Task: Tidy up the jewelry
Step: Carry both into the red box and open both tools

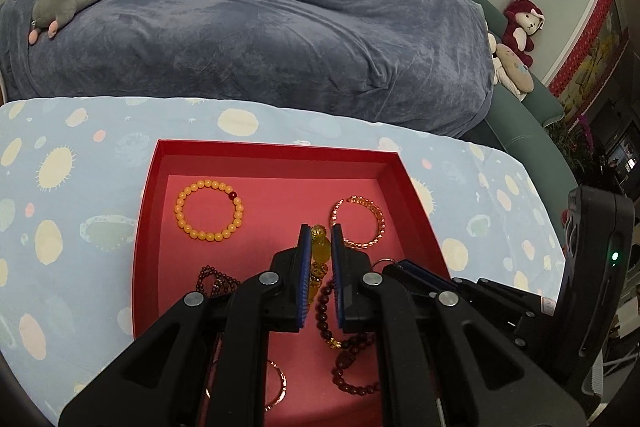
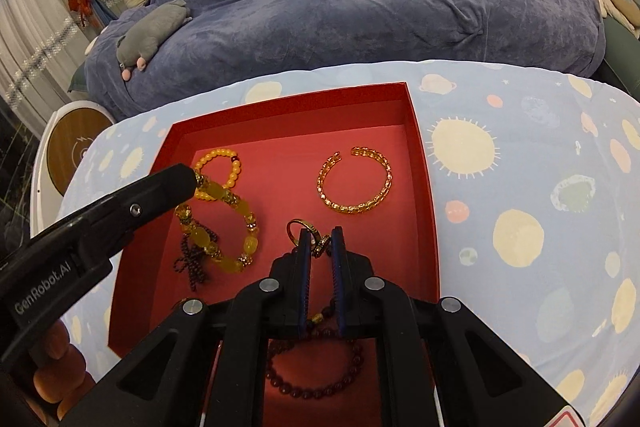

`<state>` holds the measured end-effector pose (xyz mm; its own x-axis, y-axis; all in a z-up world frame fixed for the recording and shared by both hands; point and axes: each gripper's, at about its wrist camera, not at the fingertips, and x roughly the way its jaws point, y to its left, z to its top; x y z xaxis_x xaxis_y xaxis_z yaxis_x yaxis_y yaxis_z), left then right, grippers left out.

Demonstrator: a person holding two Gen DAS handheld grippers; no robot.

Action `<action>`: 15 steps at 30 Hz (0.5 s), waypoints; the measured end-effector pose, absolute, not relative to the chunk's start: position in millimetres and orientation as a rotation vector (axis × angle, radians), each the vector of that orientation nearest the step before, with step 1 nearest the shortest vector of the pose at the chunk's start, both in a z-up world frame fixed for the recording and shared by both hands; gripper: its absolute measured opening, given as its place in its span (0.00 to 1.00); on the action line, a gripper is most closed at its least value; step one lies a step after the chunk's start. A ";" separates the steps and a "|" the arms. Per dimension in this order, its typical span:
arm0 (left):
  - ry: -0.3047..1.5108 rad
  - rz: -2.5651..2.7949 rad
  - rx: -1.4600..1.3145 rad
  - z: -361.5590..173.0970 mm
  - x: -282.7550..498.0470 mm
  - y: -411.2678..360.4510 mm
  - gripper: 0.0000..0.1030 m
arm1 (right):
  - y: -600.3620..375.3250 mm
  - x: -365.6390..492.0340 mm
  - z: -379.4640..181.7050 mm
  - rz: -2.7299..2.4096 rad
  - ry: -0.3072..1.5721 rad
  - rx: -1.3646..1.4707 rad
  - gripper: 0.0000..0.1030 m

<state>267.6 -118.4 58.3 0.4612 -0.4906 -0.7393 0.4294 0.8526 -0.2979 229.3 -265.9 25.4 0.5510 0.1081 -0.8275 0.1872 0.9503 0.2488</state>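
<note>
**Left wrist view: both grippers lifting pieces from the red tray**

Left wrist view shows the left gripper (image 1: 319,231) clamped on the amber bracelet (image 1: 320,251), which hangs lifted, probably to free it from the dark beads (image 1: 212,277) tangled under it. The right gripper (image 2: 320,234) is pinched on a ring (image 2: 299,227), just ahead of its tips. Beyond both, on the tray (image 2: 420,155) floor, the yellow bead bracelet (image 1: 208,210) and gold bangle (image 2: 354,181) lie well apart, seemingly already sorted.
</note>
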 end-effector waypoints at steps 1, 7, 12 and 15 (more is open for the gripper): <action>0.941 -0.561 -0.071 53.1 271.4 -119.0 0.09 | -267.0 234.2 20.9 -0.052 1.000 0.329 0.10; 0.936 -0.511 -0.090 40.0 285.2 -112.1 0.15 | -272.3 244.0 11.1 -0.092 0.999 0.327 0.17; 0.896 -0.458 -0.110 46.1 280.5 -97.3 0.37 | -274.6 232.1 17.8 -0.116 0.958 0.332 0.30; 0.883 -0.445 -0.100 51.2 271.7 -89.6 0.37 | -275.7 220.0 24.5 -0.115 0.941 0.345 0.31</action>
<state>271.7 -89.6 51.2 0.5503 -0.4156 -0.7242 0.3345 0.9044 -0.2648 220.0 -275.7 24.5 0.5877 0.0525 -0.8074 0.2450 0.9395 0.2395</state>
